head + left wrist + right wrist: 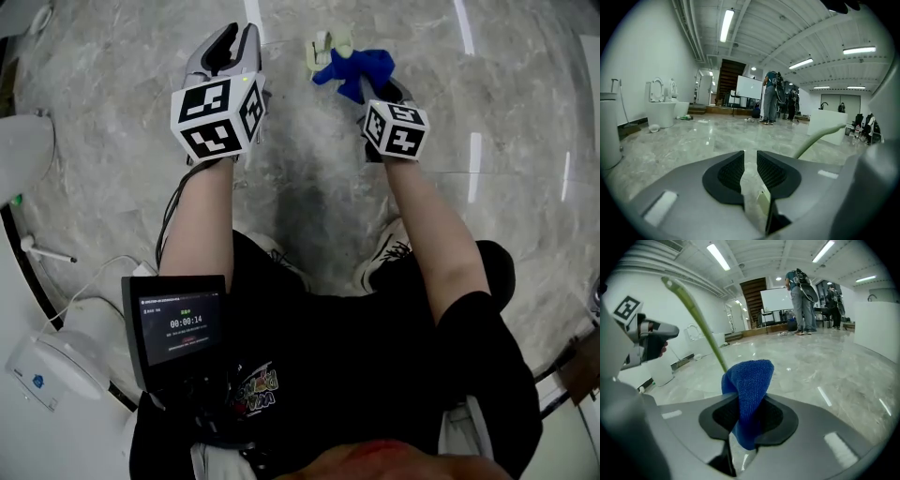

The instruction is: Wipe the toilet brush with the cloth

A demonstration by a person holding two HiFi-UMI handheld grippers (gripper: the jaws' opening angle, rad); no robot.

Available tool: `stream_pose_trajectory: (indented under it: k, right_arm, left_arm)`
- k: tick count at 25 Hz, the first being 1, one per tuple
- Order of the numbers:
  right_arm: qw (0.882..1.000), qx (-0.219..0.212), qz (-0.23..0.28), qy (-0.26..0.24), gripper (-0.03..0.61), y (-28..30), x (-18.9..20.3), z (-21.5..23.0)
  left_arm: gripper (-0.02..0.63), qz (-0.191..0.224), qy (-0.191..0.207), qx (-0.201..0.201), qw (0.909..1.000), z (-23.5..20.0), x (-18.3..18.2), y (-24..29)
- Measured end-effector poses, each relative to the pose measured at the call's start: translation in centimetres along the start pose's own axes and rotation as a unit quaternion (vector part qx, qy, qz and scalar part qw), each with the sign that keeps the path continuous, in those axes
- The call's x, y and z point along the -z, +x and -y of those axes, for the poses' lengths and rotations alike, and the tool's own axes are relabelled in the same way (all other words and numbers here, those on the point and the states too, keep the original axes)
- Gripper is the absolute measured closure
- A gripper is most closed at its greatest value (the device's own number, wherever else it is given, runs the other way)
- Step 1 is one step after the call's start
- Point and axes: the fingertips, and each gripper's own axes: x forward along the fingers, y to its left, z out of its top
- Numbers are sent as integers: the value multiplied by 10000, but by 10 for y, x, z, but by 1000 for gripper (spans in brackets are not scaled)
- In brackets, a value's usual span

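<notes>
My right gripper (379,91) (749,416) is shut on a blue cloth (354,67) (749,390), which bulges up out of its jaws. A pale green toilet brush handle (696,317) rises up and to the left from behind the cloth; its lower end is hidden. From above, the brush (326,47) shows as a pale green shape touching the cloth's left side. My left gripper (231,45) (750,171) is off to the left, apart from the brush, its jaws almost together with only a slim gap. The handle (820,137) passes to its right, outside the jaws.
A white toilet (21,150) (662,110) stands at the left by the wall. Far across the marble floor are people (770,101), a whiteboard (749,87) and a white block (828,126). A screen (178,328) hangs on my chest.
</notes>
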Motion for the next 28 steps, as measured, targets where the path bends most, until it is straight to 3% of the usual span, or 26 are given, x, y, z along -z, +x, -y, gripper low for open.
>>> stream_pose_trajectory:
  k: [9,14,17,23,28]
  right_arm:
    - [9993,361,-24,14,485,46,-28,57]
    - [9976,595,-69,334,485,65,-34,89]
    - [9972,668,-294,154,485,74,-32,100]
    - [9975,191,-604,-321,485,82,-18,82]
    - [9953,-120,-614,-738,485,79,-17,68]
  left_arm:
    - [528,-480,-132,-40,9988,14,29,11]
    - [528,-599,-194,-15,9980,25,33,9]
    - [528,-623,-168,-4,9979,34,30,9]
    - [528,-388,-141,23,9991,42,21,8]
    - [532,37,348,63,9994,53,1,3]
